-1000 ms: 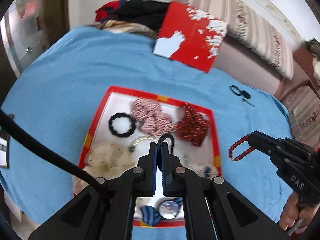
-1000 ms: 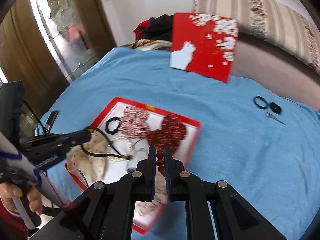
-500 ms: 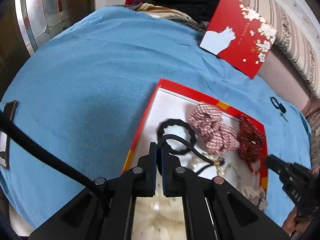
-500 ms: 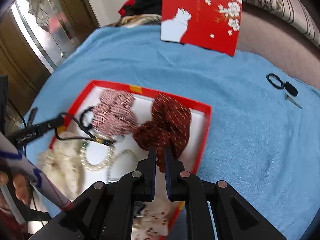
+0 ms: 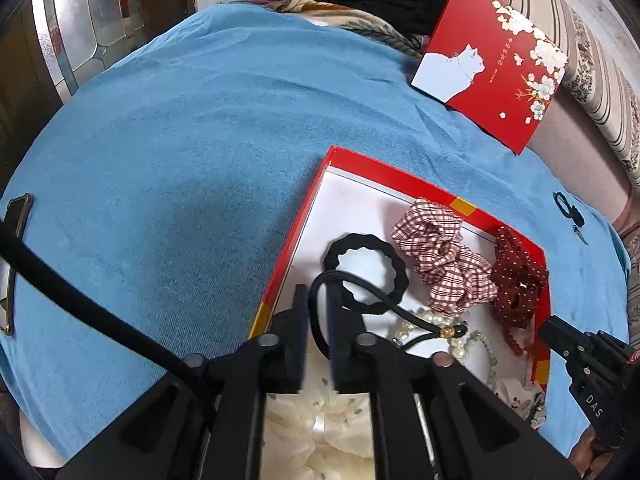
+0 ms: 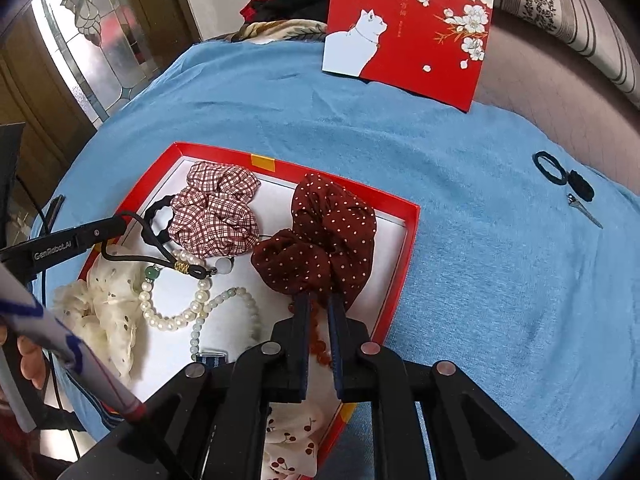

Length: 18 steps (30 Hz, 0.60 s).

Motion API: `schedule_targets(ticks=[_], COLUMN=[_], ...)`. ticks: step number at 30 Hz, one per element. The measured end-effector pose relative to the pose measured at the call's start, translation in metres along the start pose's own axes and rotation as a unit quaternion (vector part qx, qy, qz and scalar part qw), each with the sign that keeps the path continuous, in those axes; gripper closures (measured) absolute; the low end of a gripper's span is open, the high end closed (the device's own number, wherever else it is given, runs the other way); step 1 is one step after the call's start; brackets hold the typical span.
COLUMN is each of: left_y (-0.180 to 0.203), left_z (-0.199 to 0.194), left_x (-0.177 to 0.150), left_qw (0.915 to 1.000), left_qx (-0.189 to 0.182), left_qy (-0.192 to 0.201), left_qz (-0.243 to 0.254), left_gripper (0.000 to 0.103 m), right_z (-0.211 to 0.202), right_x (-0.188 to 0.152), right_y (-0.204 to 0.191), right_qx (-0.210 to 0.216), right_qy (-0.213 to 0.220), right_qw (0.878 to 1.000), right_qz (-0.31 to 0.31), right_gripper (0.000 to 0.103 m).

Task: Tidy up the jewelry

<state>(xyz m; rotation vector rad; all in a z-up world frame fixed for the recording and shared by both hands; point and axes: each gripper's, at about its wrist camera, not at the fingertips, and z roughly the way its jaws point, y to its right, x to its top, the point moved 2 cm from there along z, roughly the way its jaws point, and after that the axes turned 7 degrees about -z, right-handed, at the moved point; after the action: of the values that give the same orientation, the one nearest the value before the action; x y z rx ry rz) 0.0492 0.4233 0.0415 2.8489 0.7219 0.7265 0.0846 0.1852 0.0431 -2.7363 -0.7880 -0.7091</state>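
A red tray point(image 5: 304, 216) with a white floor lies on the blue cloth, also in the right wrist view point(image 6: 408, 240). My left gripper point(image 5: 319, 296) is shut on a black cord hair tie point(image 5: 384, 300) with a gold clasp, holding it over the tray's left part; it shows too in the right wrist view point(image 6: 136, 258). My right gripper point(image 6: 319, 304) is shut on a red bead bracelet point(image 6: 320, 348) above the tray's right side, next to a dark red dotted scrunchie point(image 6: 324, 236). The tray holds a plaid scrunchie point(image 6: 216, 210), a black wavy hair tie point(image 5: 364, 272) and pearl bracelets point(image 6: 176, 320).
A red lid with a white cat point(image 6: 404, 24) leans at the back. Black hair ties point(image 6: 560, 172) and a small metal clip point(image 6: 584, 210) lie on the cloth at the right. A cream scrunchie point(image 6: 108, 312) sits in the tray. A phone point(image 5: 14, 256) lies at the far left.
Both grippers have moved in over the tray with their loads. The right one brought the red beads from the cloth to the tray's right side. The left shifted left.
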Motion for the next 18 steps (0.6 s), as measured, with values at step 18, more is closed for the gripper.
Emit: schedule_targets(ticks=[18], left_y=[0.031], left_z=[-0.13], left_x=[-0.047], left_qw=[0.9924], left_qx=[-0.017], left_qy=[0.119], left_qz=[0.027], left_gripper=[0.04], right_z=[-0.081], right_x=[-0.057], right_y=[0.042], right_qx=[0.006], right_qy=[0.047], right_qw=[0.997], right_qz=[0.059], right_gripper=[0.063])
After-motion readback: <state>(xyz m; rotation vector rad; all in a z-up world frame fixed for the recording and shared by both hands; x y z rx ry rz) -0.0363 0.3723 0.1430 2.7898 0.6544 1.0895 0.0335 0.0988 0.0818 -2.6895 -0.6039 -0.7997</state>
